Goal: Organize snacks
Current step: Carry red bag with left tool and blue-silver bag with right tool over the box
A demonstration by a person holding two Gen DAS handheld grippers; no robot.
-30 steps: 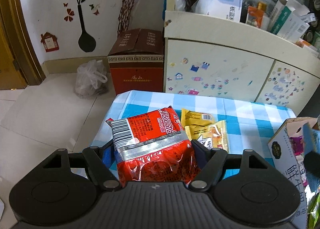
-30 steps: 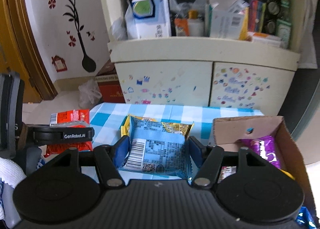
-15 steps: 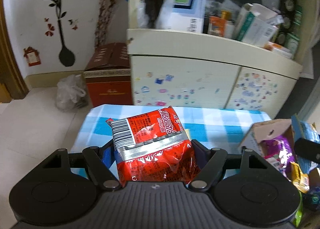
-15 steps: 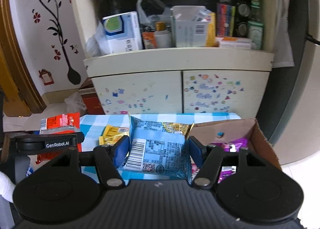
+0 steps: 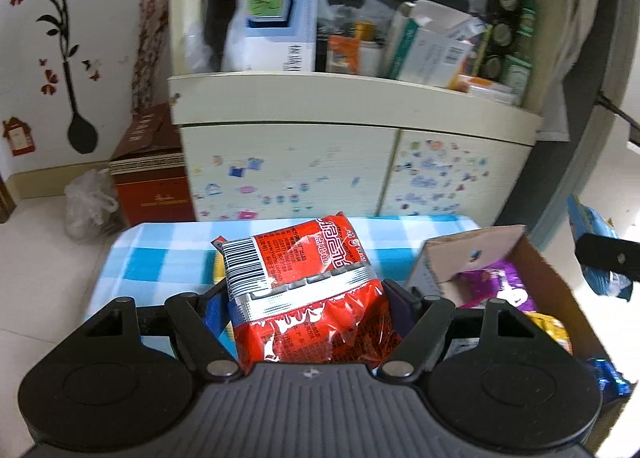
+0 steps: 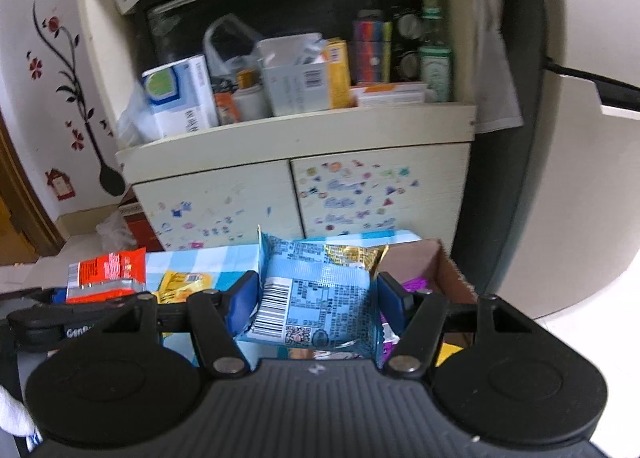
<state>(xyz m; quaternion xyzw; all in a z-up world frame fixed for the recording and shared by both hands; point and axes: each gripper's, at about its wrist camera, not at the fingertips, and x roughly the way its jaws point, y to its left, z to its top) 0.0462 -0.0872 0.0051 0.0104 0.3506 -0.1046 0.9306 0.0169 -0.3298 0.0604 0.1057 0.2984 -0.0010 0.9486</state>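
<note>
Two snack packets are held up off the table, one in each gripper. In the left wrist view, the red packet (image 5: 308, 294) sits clamped between the fingers of the left gripper (image 5: 308, 298), barcode end pointing away, above the blue-checked tablecloth (image 5: 160, 258). In the right wrist view, the blue packet (image 6: 316, 298) is pinched between the blue pads of the right gripper (image 6: 316, 298), its barcode at the near left corner. Just right of the red packet stands an open cardboard box (image 5: 540, 270) with a purple packet (image 5: 500, 290) and a yellow packet (image 5: 552, 330) inside; the blue packet hangs at that box's left edge. A yellow snack (image 6: 180, 284) lies on the cloth to the left. Beyond the table's far edge stands a cream cabinet (image 5: 288, 170) with stickers on its doors.
</note>
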